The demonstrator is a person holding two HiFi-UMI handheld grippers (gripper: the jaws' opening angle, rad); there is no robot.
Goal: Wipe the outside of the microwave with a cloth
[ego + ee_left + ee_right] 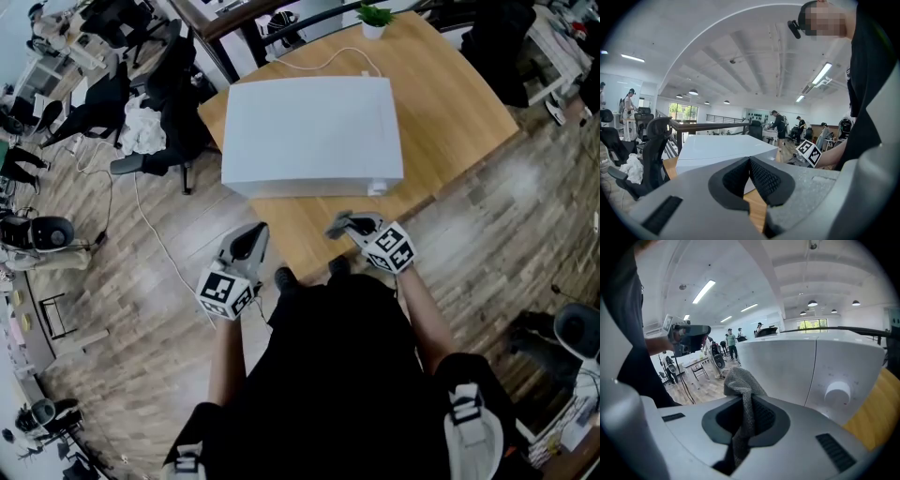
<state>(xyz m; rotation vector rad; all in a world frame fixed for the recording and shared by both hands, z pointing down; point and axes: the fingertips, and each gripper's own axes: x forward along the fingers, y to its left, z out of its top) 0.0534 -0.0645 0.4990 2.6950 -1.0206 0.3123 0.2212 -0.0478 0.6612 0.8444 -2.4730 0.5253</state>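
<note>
White box-shaped microwave (309,131) | sits on light wooden table (459,103), long axis left-right, knob front facing the person | right gripper (745,404) pinches grey knitted cloth (739,379); nearer arm, front face just ahead, seemingly not touching | left gripper (750,164) closed, empty

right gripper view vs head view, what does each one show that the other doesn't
Only the right gripper view shows the grey cloth pinched in the right gripper's shut jaws, and the microwave's front face-on with its round knob. Only the head view shows the microwave's flat top, the potted plant and the white cable behind it. Both show the microwave, the wooden table and the left gripper.
</note>
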